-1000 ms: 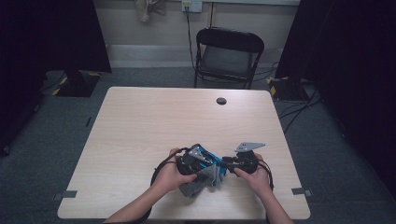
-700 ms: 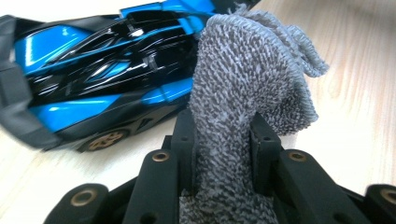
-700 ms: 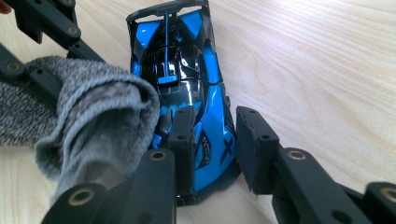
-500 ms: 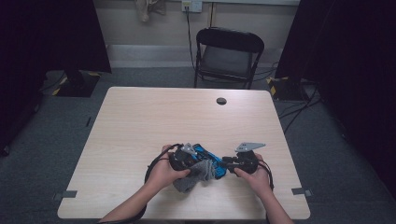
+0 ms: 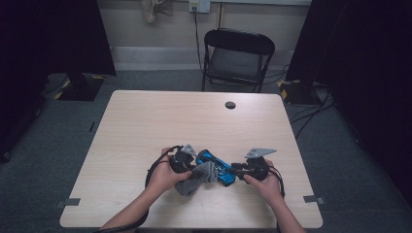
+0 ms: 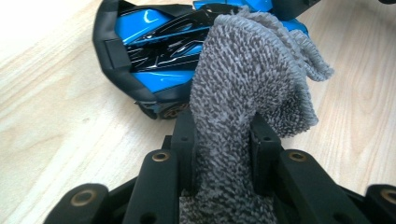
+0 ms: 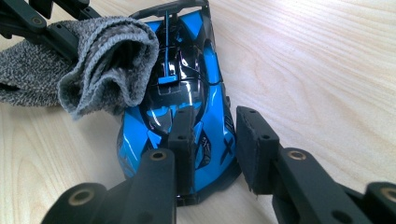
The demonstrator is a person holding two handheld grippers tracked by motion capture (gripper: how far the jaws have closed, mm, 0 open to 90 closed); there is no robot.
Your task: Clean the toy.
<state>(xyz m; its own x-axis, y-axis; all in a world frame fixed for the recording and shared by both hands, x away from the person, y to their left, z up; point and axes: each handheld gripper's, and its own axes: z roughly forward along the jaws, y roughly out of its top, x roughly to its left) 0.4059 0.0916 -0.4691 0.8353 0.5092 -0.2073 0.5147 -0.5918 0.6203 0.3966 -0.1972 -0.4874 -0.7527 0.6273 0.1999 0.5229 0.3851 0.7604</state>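
The left gripper [image 6: 223,140] is clamping the soft, limp grey cloth [image 6: 252,79]; the right gripper [image 7: 215,135] is pinching the rigid, glossy, likely slippery toy car [image 7: 187,98] across its nose.

Compared with a second ago, we see the left gripper [image 5: 193,164] sit further left on the table [image 5: 145,126], dragging the grey cloth [image 5: 197,177] with it across the blue toy car [image 5: 216,166]. The cloth now drapes over the car's left end, though it's small from up high, so that's roughly it.
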